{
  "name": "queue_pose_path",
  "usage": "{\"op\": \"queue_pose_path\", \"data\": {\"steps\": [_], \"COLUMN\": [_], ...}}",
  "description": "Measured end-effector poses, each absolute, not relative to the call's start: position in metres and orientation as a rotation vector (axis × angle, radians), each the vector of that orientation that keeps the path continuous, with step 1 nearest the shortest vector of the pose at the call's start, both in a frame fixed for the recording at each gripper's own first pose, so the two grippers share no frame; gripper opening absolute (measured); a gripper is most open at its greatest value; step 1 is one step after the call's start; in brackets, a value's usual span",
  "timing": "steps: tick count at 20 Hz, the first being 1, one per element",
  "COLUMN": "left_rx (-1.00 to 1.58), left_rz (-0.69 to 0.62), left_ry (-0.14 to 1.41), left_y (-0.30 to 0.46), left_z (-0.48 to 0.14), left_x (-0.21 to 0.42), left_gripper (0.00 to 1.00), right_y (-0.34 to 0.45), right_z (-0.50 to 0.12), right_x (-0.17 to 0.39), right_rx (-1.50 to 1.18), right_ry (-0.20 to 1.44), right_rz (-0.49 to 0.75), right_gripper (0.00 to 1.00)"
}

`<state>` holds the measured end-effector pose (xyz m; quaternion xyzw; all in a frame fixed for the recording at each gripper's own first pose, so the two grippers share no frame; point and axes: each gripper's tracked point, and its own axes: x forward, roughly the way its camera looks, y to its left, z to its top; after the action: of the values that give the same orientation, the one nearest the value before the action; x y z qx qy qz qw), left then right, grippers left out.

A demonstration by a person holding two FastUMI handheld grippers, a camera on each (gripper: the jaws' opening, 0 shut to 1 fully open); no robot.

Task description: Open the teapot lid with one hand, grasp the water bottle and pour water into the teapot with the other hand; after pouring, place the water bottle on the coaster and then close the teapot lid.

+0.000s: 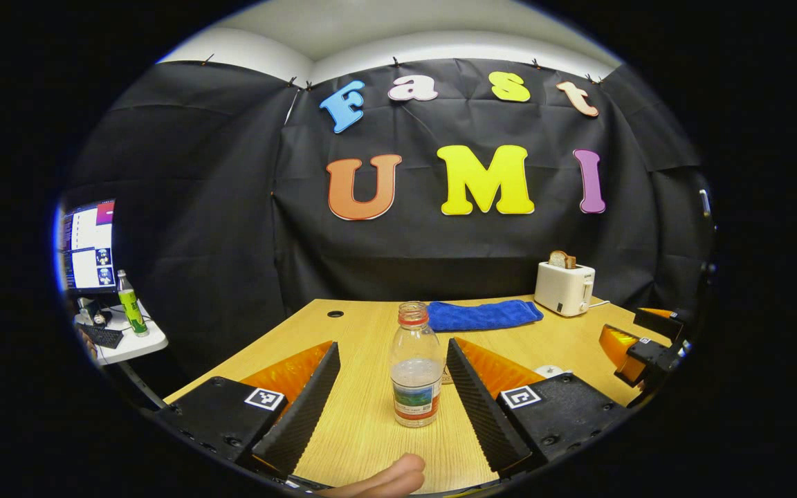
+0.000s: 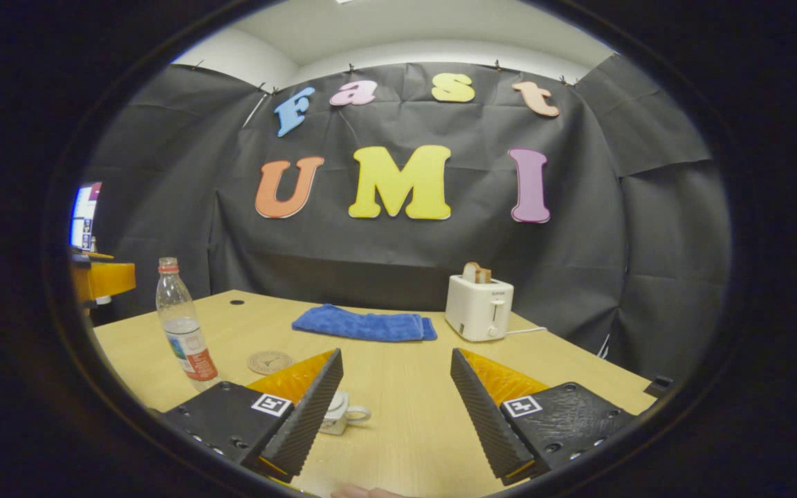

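**Q:** Where is the water bottle?

**A:** The water bottle point(image 1: 416, 364) stands upright on my wooden counter point(image 1: 364, 422), straight ahead in the left gripper view. It is clear plastic with a red cap and a coloured label, and holds water in its lower part. It sits between the two fingers of my left tool point(image 1: 393, 398), which are spread wide apart, neither one touching it.

**Q:** And the teapot?

**A:** In the right gripper view a small white piece with a looped handle, which I take for the teapot point(image 2: 343, 413), rests on the counter just beside the left finger of my right tool point(image 2: 396, 408), partly hidden behind it. I cannot make out its lid. That tool's fingers are also spread apart, with nothing between them.

**Q:** What else is near?

**A:** A round coaster point(image 2: 269, 362) lies flat between bottle and teapot. Farther back, a folded blue cloth point(image 2: 364, 324) lies near the wall, and a white toaster point(image 2: 479, 307) with bread in its slot stands to its right. In the left gripper view, a monitor point(image 1: 87, 245) sits off to the far left on a small side table point(image 1: 137, 344).
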<state>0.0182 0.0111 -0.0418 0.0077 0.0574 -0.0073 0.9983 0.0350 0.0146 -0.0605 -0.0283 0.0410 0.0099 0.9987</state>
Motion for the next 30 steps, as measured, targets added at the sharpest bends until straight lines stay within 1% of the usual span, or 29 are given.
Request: {"op": "queue_pose_path", "data": {"steps": [2,3,5,6,9,10,12,15,16,18,21,24,25,26,28,30], "left_rx": [0.009,0.007,0.002,0.0,0.001,0.004,0.027,0.029,0.028,0.028,0.027,0.019,0.017,0.016,0.013,0.012], "left_rz": [-0.014,-0.014,-0.01,-0.009,-0.001,0.008,0.036,0.03,0.032,0.031,0.033,0.021,0.016,0.01,-0.001,-0.01], "left_ry": [0.117,0.117,0.119,0.121,0.135,0.138,0.138,0.141,0.143,0.149,0.152,0.152,0.154,0.157,0.161,0.167], "left_y": [0.012,0.013,0.016,0.017,0.021,0.023,0.029,0.028,0.03,0.031,0.031,0.029,0.027,0.025,0.022,0.019], "left_z": [-0.042,-0.043,-0.045,-0.046,-0.051,-0.051,-0.052,-0.054,-0.055,-0.057,-0.058,-0.059,-0.059,-0.061,-0.063,-0.066], "left_x": [0.018,0.019,0.021,0.022,0.024,0.024,0.024,0.027,0.026,0.028,0.027,0.028,0.029,0.028,0.03,0.032], "left_gripper": [0.98,0.98,0.98,0.98,0.98,0.98,0.98,0.98,0.98,0.98,0.98,0.98,0.98,0.98,0.98,0.98], "right_y": [0.025,0.028,0.038,0.045,0.058,0.065,0.07,0.079,0.083,0.087,0.088,0.089,0.089,0.092,0.092,0.093], "right_z": [-0.071,-0.076,-0.09,-0.095,-0.106,-0.112,-0.119,-0.125,-0.127,-0.129,-0.129,-0.131,-0.131,-0.131,-0.131,-0.128], "right_x": [0.043,0.046,0.053,0.057,0.07,0.074,0.081,0.091,0.092,0.094,0.094,0.095,0.096,0.099,0.095,0.094], "right_rx": [-0.067,-0.068,-0.061,-0.061,-0.077,-0.076,-0.078,-0.07,-0.066,-0.069,-0.074,-0.057,-0.057,-0.057,-0.061,-0.074], "right_ry": [0.099,0.105,0.126,0.132,0.141,0.148,0.162,0.173,0.179,0.178,0.18,0.186,0.188,0.187,0.18,0.166], "right_rz": [0.037,0.042,0.067,0.085,0.1,0.106,0.102,0.099,0.11,0.112,0.103,0.108,0.113,0.128,0.131,0.131], "right_gripper": [0.95,0.97,0.92,0.95,0.95,0.97,0.89,0.79,0.72,0.54,0.21,0.1,0.08,0.15,0.02,0.0]}}
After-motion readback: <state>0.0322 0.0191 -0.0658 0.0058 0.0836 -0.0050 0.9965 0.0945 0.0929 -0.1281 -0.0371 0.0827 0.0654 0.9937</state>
